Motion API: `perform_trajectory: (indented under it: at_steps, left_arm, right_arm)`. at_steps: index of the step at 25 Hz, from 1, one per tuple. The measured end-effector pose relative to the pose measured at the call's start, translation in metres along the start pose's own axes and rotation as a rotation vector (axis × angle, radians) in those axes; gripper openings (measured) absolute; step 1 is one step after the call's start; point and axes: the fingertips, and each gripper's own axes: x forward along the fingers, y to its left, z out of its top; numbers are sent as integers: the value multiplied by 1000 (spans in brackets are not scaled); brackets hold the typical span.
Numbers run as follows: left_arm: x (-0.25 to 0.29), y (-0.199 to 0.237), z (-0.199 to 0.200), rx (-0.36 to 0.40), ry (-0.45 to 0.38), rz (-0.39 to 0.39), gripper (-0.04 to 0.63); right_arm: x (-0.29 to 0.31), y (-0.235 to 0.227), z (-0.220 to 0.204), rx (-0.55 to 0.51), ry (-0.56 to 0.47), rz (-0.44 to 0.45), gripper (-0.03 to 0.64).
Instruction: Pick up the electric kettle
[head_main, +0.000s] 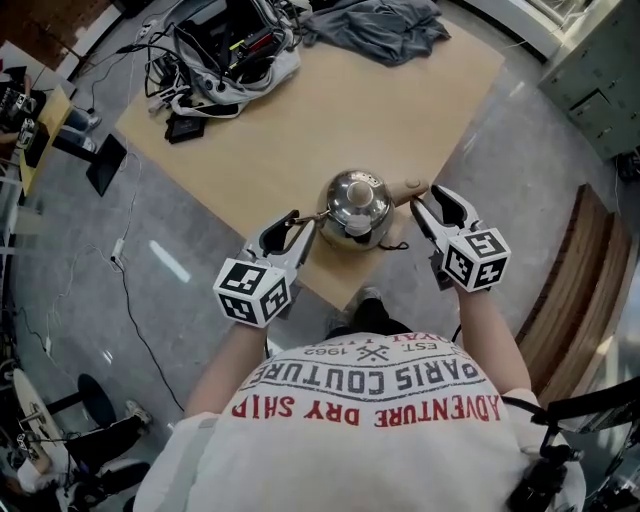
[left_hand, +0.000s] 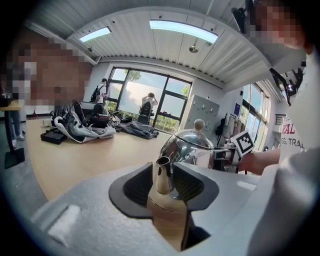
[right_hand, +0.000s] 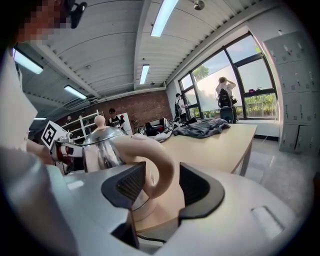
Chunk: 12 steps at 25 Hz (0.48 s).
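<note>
A shiny steel kettle (head_main: 356, 208) with a beige knob stands near the front edge of the wooden table (head_main: 300, 120). Its spout (left_hand: 162, 175) sits between the pads of my left gripper (left_hand: 164, 182), with a gap showing on each side. The beige handle (right_hand: 157, 165) loops between the pads of my right gripper (right_hand: 162, 185), also with gaps beside it. In the head view the left gripper (head_main: 300, 222) flanks the kettle's left side and the right gripper (head_main: 432, 203) its right side at the handle (head_main: 410, 190). Both grippers are open.
A heap of cables and bags (head_main: 220, 45) and a grey cloth (head_main: 380, 25) lie at the table's far end. The kettle stands close to the table's near edge. A grey cabinet (head_main: 600, 70) stands at the upper right, and a wooden panel (head_main: 580, 280) lies on the floor.
</note>
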Motion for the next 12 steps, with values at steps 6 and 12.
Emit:
perform_trajectory:
  at_steps: [6,12]
  left_arm:
    - [7,1,1,-16,-7,3,127]
    - [10,1,0,-37,-9,-14,109]
  right_arm:
    - [21,2,-1,1,11,28,199]
    - [29,1,1,10,4,43,179]
